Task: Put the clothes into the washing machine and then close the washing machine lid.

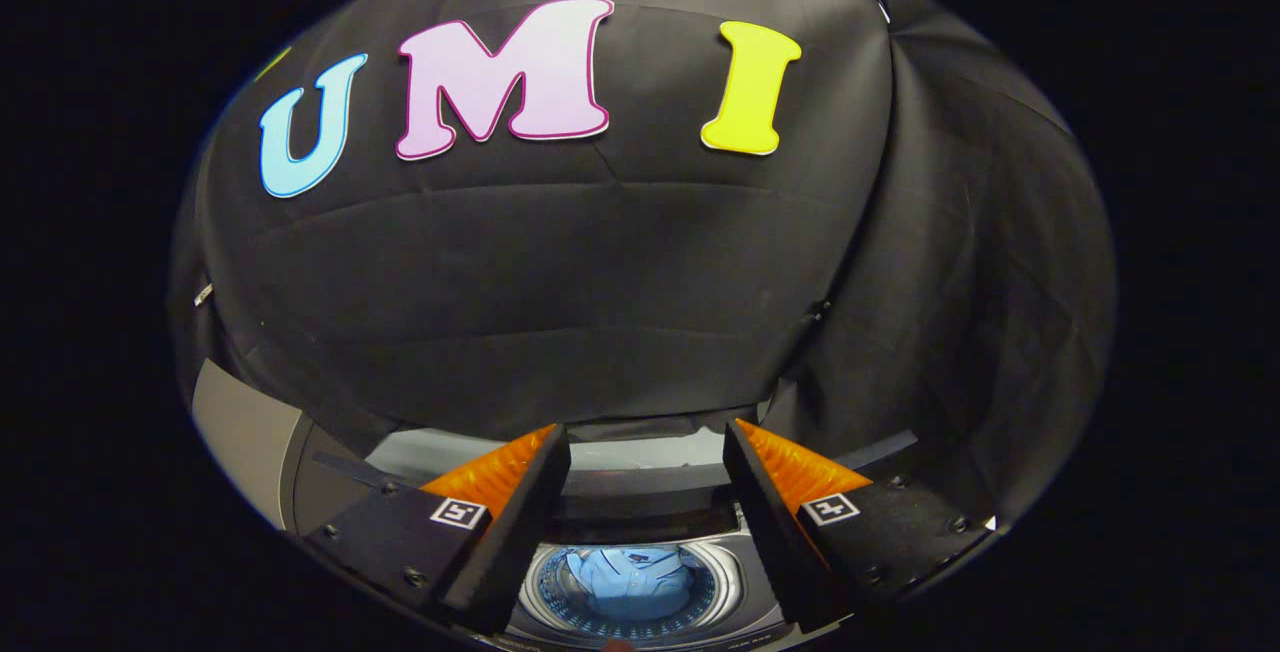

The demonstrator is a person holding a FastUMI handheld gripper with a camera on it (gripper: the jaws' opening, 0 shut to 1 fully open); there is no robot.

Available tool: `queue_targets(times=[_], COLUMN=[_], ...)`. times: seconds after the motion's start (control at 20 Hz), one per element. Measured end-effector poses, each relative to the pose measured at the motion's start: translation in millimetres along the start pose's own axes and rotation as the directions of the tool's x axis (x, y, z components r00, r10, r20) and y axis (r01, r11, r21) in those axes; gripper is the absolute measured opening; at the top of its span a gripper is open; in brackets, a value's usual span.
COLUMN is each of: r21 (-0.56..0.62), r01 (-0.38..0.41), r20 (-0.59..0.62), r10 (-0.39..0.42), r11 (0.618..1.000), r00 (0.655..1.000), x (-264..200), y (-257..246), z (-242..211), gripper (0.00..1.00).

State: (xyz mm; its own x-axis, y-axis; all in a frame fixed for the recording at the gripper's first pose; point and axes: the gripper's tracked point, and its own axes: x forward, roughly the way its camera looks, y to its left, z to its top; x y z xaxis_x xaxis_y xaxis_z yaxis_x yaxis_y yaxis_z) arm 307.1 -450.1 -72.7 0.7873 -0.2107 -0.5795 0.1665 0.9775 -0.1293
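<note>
Gripper view: fisheye camera riding on the gripper [646, 432], looking forward along its two spread fingers. It sits above and in front of the washing machine [640, 492], close to it, tilted so the open drum [630, 587] lies low between the fingers and the booth's black cloth wall [560, 262] rises behind the machine.
</note>
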Motion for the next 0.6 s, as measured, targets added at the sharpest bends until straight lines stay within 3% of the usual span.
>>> queue_targets(times=[0.6], r21=[0.009], r01=[-0.032], r20=[0.068], r10=[0.032], r11=[0.999], r00=[0.997], x=[-17.4], y=[-0.4], z=[-8.2], gripper=[0.98])
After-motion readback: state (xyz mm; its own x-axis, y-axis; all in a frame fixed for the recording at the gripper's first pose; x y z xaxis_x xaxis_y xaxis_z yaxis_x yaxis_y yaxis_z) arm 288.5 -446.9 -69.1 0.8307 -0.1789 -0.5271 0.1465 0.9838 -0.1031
